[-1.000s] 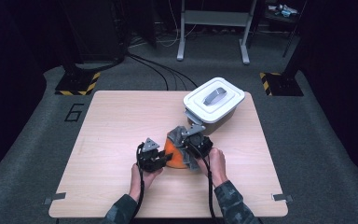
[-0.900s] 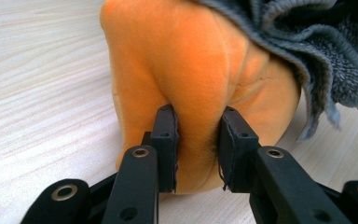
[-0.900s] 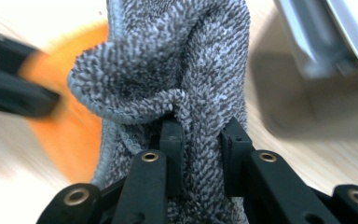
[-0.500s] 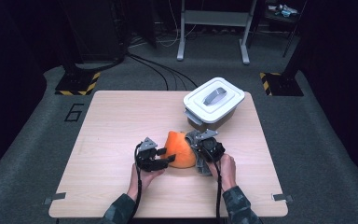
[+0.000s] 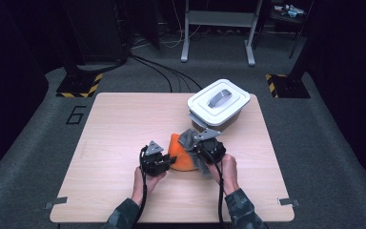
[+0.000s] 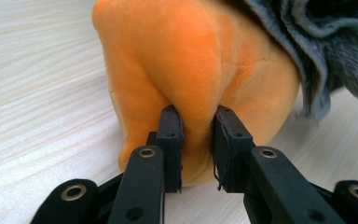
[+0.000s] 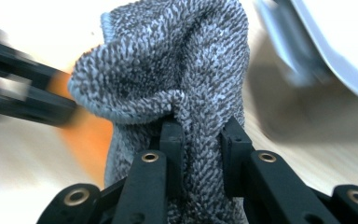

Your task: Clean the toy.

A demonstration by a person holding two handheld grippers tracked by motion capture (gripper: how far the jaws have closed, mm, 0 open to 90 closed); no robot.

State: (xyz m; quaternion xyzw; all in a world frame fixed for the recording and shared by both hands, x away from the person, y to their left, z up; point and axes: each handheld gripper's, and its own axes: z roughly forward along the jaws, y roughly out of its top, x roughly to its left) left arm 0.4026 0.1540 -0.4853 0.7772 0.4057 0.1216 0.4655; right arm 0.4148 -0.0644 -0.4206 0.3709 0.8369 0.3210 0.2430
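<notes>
Orange cloth (image 5: 183, 160) mid-table, gripper-pinched, edges clear

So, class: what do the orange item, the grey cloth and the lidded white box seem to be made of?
Orange item: soft plush fabric, matte and fuzzy; it dents between the left gripper jaws.
Grey cloth: looped terry or microfibre by its nubby pile; it bunches in the right gripper.
White box: probably hard plastic, smooth with moulded edges.

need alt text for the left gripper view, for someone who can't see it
The left gripper pinches a fold of a soft orange plush cloth, which bunches up from a pale wooden table; its jaws have just been closing on that fold. A grey fuzzy cloth hangs over the orange one at upper right.
</notes>
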